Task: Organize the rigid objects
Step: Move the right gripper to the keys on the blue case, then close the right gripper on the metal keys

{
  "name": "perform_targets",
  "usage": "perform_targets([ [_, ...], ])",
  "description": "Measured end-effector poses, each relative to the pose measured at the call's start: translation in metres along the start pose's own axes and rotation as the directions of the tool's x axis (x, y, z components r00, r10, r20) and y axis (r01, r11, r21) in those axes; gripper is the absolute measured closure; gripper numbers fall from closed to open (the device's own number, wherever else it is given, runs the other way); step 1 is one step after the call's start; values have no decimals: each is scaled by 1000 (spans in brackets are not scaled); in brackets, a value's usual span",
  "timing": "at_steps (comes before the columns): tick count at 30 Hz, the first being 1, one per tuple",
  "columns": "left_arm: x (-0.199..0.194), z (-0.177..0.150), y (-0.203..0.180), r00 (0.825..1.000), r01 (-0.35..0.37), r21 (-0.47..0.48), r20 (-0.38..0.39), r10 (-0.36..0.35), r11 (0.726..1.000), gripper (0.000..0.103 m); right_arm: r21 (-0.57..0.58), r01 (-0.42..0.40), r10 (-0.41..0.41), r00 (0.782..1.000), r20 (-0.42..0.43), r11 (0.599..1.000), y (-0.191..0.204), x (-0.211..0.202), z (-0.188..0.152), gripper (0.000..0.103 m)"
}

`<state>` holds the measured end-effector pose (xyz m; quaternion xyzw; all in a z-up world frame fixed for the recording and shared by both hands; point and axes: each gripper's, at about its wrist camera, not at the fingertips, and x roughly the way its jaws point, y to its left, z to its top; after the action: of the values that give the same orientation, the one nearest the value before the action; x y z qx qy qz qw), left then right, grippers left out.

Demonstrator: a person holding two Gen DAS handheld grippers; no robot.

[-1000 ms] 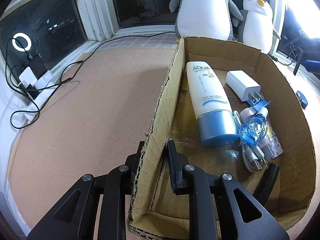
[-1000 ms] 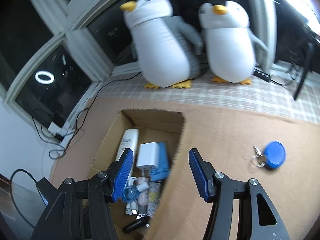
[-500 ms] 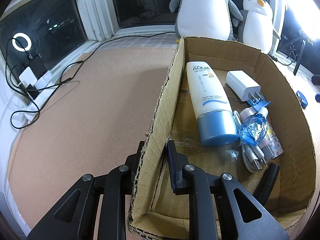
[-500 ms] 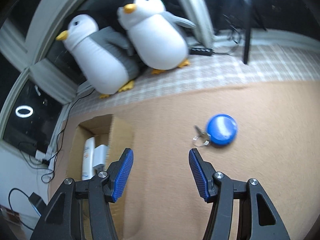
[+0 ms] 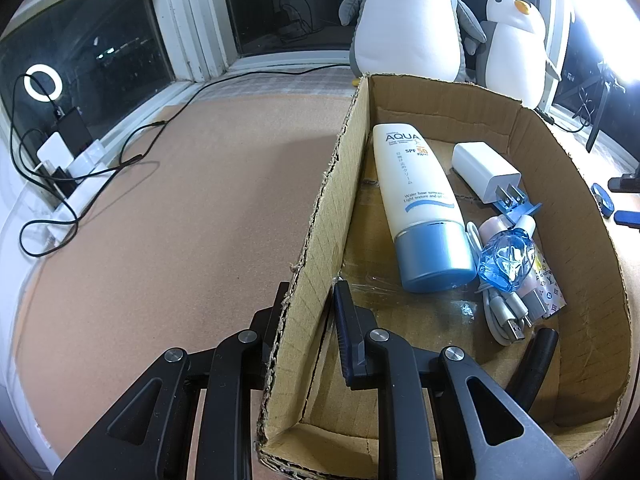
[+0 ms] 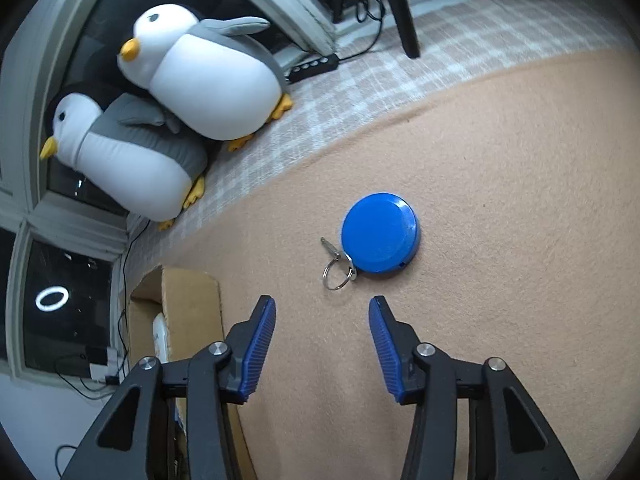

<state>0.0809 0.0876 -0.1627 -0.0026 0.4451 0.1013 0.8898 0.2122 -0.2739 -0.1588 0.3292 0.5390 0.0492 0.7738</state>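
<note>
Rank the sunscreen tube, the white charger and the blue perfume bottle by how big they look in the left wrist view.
1. sunscreen tube
2. white charger
3. blue perfume bottle
The last two look close in size, and the bottle lies nearer the camera, so their order is unsure.

The left gripper [image 5: 310, 316] has black angular plastic arms with round silver screws and triangular openings. The right gripper [image 6: 322, 344] has the same black frame, and its fingers [image 6: 260, 350] carry blue ribbed pads.
</note>
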Motion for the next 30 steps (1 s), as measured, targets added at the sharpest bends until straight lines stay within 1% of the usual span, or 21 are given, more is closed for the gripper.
perform_targets([
  [5, 0, 0, 0, 1000, 1, -1, 1, -1, 1000, 85, 102, -30, 32, 999, -18, 994, -13, 11, 7, 69],
  [8, 1, 0, -1, 1000, 1, -1, 1, -1, 1000, 85, 129, -39, 43, 999, -28, 991, -14, 15, 7, 73],
  [13, 1, 0, -1, 1000, 1, -1, 1, -1, 1000, 85, 141, -35, 40, 999, -33, 989, -12, 22, 10, 76],
  [19, 0, 0, 0, 1000, 1, -2, 1, -1, 1000, 85, 157, -31, 36, 999, -33, 987, -16, 27, 14, 83],
  [25, 1, 0, 0, 1000, 2, -2, 2, -2, 1000, 85, 132, 7, -3, 1000, -29, 991, -12, 30, 16, 90],
  [30, 1, 0, 0, 1000, 2, -2, 2, -2, 1000, 85, 127, 21, -17, 1000, -26, 992, -12, 31, 18, 95],
])
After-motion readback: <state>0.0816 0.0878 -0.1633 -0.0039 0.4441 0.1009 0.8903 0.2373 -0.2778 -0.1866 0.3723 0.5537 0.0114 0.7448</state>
